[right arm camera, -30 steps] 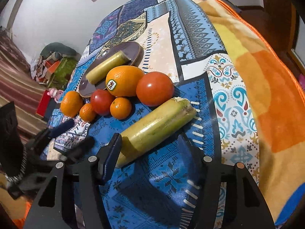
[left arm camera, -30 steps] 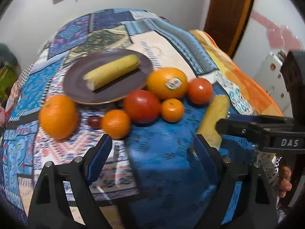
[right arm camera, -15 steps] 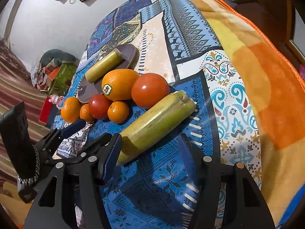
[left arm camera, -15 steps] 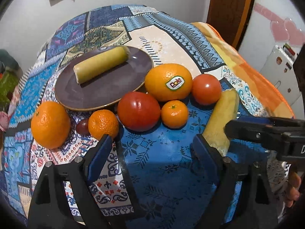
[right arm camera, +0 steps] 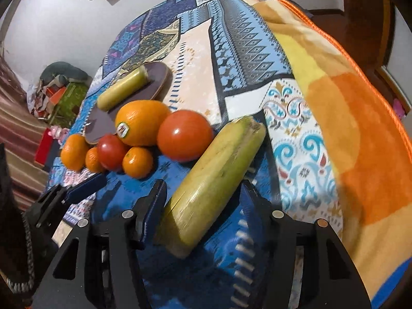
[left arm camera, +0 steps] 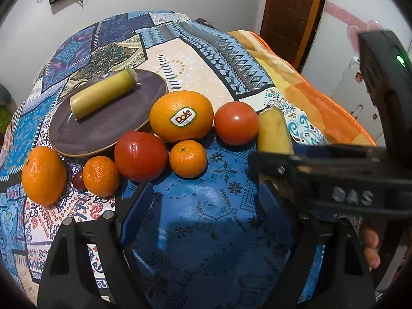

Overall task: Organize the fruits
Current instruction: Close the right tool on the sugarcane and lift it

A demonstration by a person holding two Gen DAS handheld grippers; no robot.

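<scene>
Since a second ago, the right gripper (right arm camera: pixel 203 200) has pushed forward so its spread fingers now straddle the near end of the loose banana (right arm camera: pixel 213 180), which earlier lay just ahead of them. Its jaws are released, with a gap showing on either side of the fruit, so nothing is grasped yet. That looks like the start of a pickup: closing here would likely take the banana near its cut end, and the free end may sag.

The left gripper (left arm camera: pixel 206 208) hovers over bare blue cloth (left arm camera: pixel 213 231), fingers wide apart and holding nothing, and has edged closer to the fruit.

Beyond it sit a small mandarin (left arm camera: pixel 188 158) and a tomato (left arm camera: pixel 140 155), with another mandarin (left arm camera: pixel 101 176) and an orange (left arm camera: pixel 43 175) to the left. Behind these are the big stickered orange (left arm camera: pixel 181 116) and a second tomato (left arm camera: pixel 236 123), which touches the loose banana.

Farthest back, the brown plate (left arm camera: pixel 103 134) already carries one banana piece (left arm camera: pixel 103 92), so the loose one probably belongs beside it.
</scene>
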